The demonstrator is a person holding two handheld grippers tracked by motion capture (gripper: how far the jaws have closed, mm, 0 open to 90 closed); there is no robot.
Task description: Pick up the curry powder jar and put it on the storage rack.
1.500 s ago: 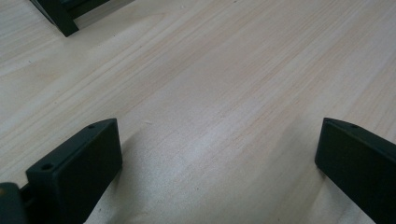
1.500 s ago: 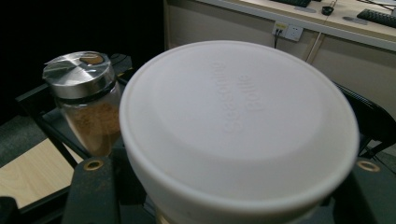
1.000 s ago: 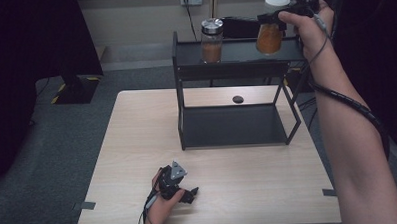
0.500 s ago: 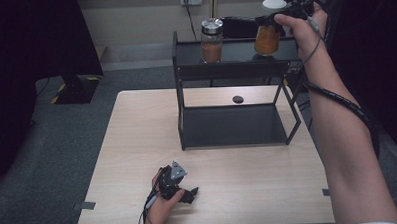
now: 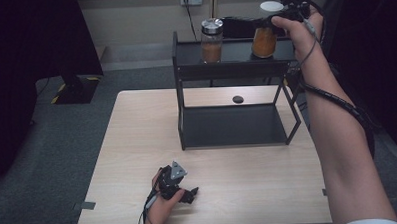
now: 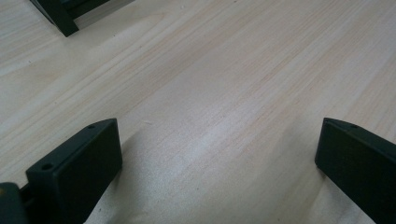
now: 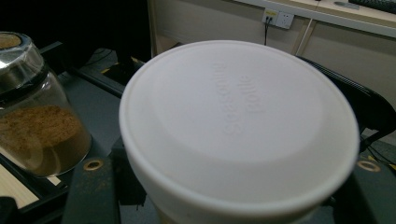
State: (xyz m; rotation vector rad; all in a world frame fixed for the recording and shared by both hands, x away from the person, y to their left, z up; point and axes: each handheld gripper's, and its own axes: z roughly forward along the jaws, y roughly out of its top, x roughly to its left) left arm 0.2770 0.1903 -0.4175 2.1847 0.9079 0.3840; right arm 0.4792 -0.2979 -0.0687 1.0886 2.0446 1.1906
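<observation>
**White-lidded jar pinched at shelf top, right end**

Right tongs (image 5: pixel 263 27) are clamped on the clear glass seasoning jar with white plastic lid and orange-brown powder fill (image 5: pixel 264 37). The jar sits at, or just over, the top deck of the black metal two-tier shelf rack (image 5: pixel 234 53), at about 1 o'clock from the surface centre; can't tell if the base touches the deck. In the right gripper view the white lid (image 7: pixel 238 126) is directly ahead, with a black jaw on each side just below it, so the grip is at the neck or upper body.

A second clear glass jar with a silver metal lid and brown powder (image 5: pixel 212 40) stands at 9 o'clock from the held jar, apart from it.

Left tongs (image 5: pixel 181 190) rest on the light wooden surface (image 5: pixel 137 144) at about 7 o'clock, spread wide, nothing between them.

Handling, my read: glass is stiff, smooth and breakable, and the powder fill gives it moderate weight. Gripping under the lid rim is sound, since the rim stops slip. Keep it upright and set it down gently; watch clearance to the neighbouring jar.
</observation>
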